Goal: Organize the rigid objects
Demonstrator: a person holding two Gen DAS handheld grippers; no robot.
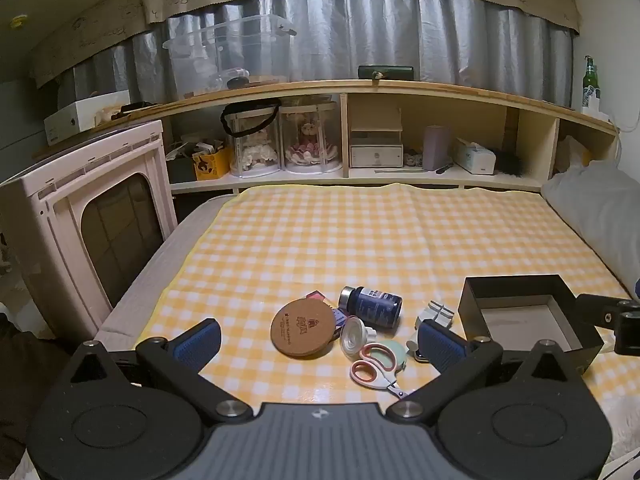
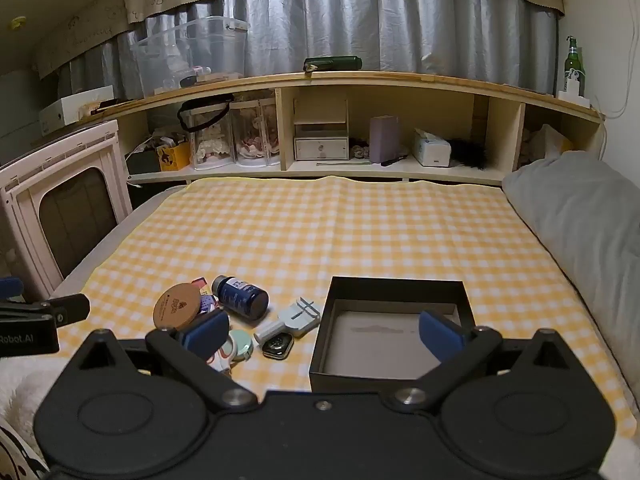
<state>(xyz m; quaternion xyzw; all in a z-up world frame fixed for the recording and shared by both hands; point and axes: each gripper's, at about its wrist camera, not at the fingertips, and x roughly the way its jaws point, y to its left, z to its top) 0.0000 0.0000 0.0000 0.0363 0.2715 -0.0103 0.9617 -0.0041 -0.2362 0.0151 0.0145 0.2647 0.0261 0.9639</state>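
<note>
A small pile lies on the yellow checked cloth [image 1: 320,240]: a round cork coaster [image 1: 302,327], a dark blue bottle [image 1: 370,306] on its side, a clear plastic cup-like piece [image 1: 354,337], pink-handled scissors [image 1: 374,370] over a pale green disc [image 1: 394,354], and a grey-white block [image 1: 438,312]. In the right wrist view a smartwatch [image 2: 278,346] lies beside the grey-white block [image 2: 298,316]. An open black box [image 2: 394,330] stands to the right, nothing in it. My left gripper [image 1: 320,342] hangs open just before the pile. My right gripper [image 2: 322,334] is open near the box's left wall.
A wooden shelf unit [image 1: 360,136] with display cases, a drawer box and tissues runs along the far side. A pink folding crate [image 1: 80,216] stands at the left. A grey pillow [image 2: 580,216] lies at the right. A green bottle [image 2: 574,66] stands on the shelf top.
</note>
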